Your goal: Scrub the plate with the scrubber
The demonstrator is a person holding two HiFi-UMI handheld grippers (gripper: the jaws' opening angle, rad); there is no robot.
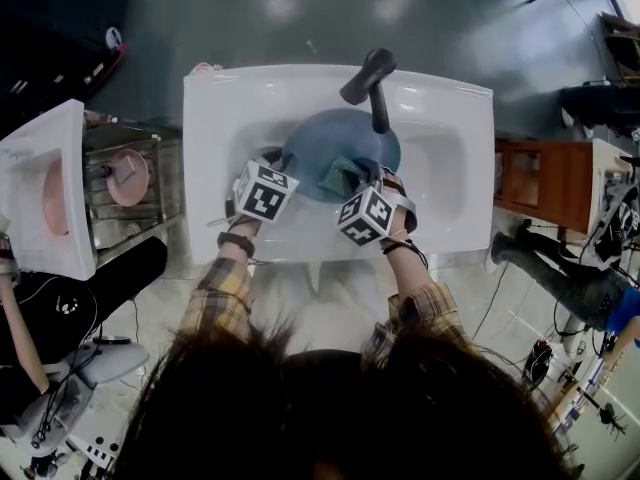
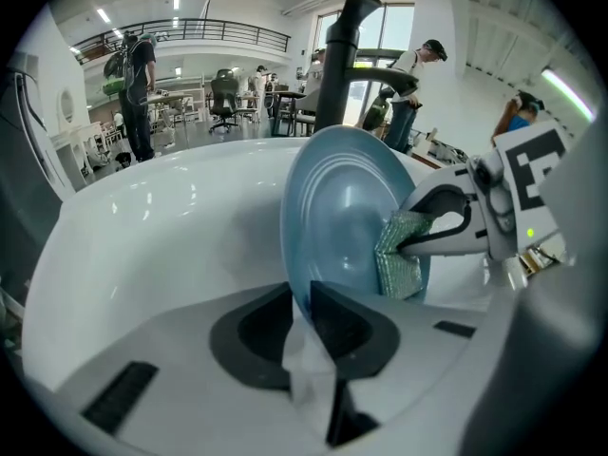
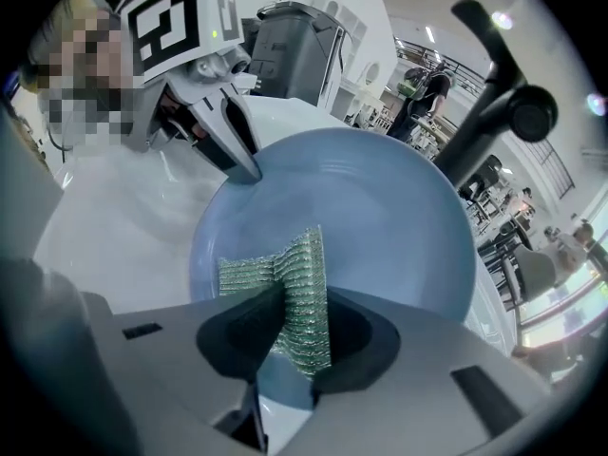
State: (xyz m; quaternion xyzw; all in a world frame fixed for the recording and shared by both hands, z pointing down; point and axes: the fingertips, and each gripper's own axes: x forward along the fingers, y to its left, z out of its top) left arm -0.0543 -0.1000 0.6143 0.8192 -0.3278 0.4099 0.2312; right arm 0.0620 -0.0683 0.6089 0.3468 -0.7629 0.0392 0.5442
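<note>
over the sink [image 1: 440,218], who's got the plate [image 1: 335,138]?
— left hand-held gripper [image 2: 302,304], clamped on its lower rim, plate tilted up. right hand-held gripper [image 3: 285,326] pinches the scrubber [image 3: 302,274] against the face — i'd keep it flat, press lightly, work in small circles.

The black faucet [image 1: 368,80] overhangs the far edge of the tilted plate [image 1: 330,138], barring passage there; right of the plate the sink basin [image 1: 445,168] lies open, walled all round.
</note>
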